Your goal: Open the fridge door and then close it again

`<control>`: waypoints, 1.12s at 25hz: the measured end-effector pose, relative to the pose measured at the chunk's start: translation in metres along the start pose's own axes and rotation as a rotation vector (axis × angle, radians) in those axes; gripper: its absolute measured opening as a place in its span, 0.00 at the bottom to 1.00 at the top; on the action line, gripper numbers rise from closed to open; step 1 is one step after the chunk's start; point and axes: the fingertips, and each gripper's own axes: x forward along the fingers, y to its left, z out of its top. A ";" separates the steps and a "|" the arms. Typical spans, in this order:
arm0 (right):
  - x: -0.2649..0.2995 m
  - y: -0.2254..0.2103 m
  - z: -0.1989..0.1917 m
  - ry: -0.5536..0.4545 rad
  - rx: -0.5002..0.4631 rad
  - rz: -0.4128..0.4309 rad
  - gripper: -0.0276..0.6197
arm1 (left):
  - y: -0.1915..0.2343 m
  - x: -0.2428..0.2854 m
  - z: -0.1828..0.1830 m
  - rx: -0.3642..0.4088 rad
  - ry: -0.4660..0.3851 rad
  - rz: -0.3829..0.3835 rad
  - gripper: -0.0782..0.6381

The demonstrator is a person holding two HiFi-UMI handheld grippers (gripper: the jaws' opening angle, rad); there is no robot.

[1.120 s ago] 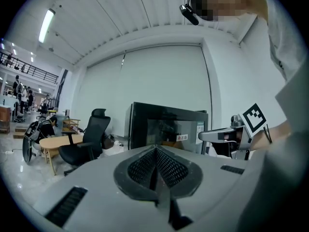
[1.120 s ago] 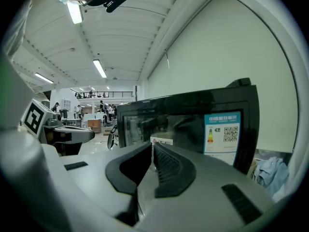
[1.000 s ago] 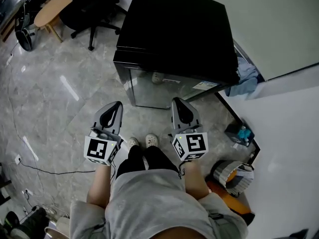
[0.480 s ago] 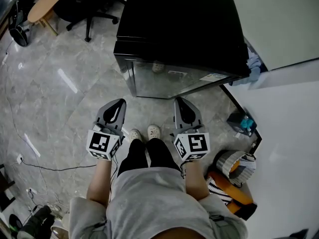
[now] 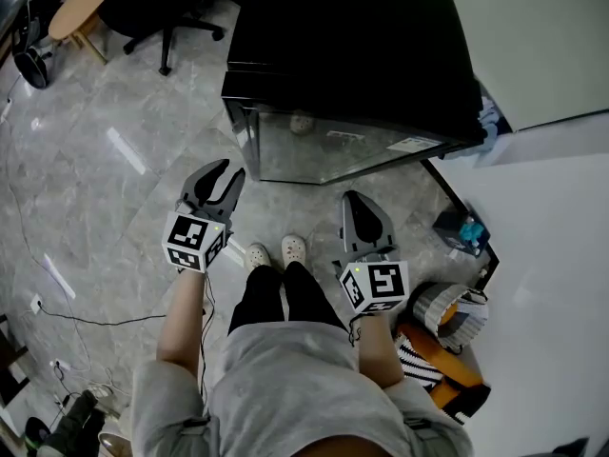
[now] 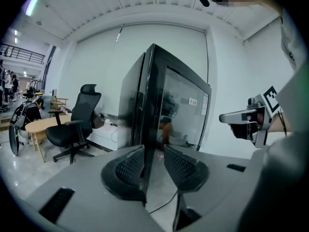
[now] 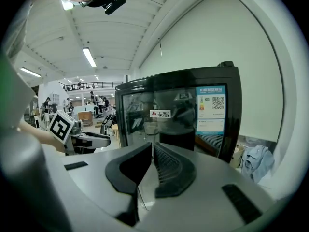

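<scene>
Right now the black fridge point(image 5: 352, 55) stands on the grey stone floor point(image 5: 95, 179) against the wall, straight ahead of my operator's shoes point(image 5: 276, 252). Its glass door point(image 5: 333, 146) is flat against the cabinet, not yet opened.

The left gripper point(image 5: 228, 171) hangs low in front of the door's left corner, clear of it. Its jaws have just been opening and now stand apart with nothing between them. In the left gripper view point(image 6: 154, 161) the gap lines up with the fridge's point(image 6: 164, 105) front left edge, which is farther off and not touched.

The right gripper point(image 5: 357, 196) sits a little nearer the person, in front of the right half of the door and also short of it. In the right gripper view its jaws point(image 7: 151, 149) are pressed together and hold nothing. Beyond them I see the fridge point(image 7: 178, 110), with a label point(image 7: 211, 109) on the upper right of the glass.

An office chair point(image 5: 162, 8) and a wooden table point(image 5: 81, 12) stand well off to the left. A blue cloth point(image 5: 490, 122) lies by the fridge's right side.
</scene>
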 end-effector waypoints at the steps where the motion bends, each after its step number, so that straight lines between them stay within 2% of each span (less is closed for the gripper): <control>1: 0.000 -0.001 0.000 0.001 0.000 -0.004 0.08 | 0.003 0.005 0.000 0.008 0.008 -0.006 0.29; 8: -0.003 -0.005 -0.003 0.013 -0.009 -0.024 0.08 | 0.017 0.038 -0.001 0.060 0.056 -0.056 0.34; 14: -0.003 -0.009 -0.007 0.022 -0.003 -0.038 0.08 | 0.012 0.052 0.007 0.077 0.042 -0.095 0.34; 23: -0.003 -0.014 -0.006 0.018 0.004 -0.049 0.08 | 0.011 0.055 0.007 0.087 0.060 -0.084 0.35; 28: -0.004 -0.015 -0.006 0.015 0.004 -0.056 0.08 | 0.012 0.057 0.006 0.116 0.073 -0.103 0.34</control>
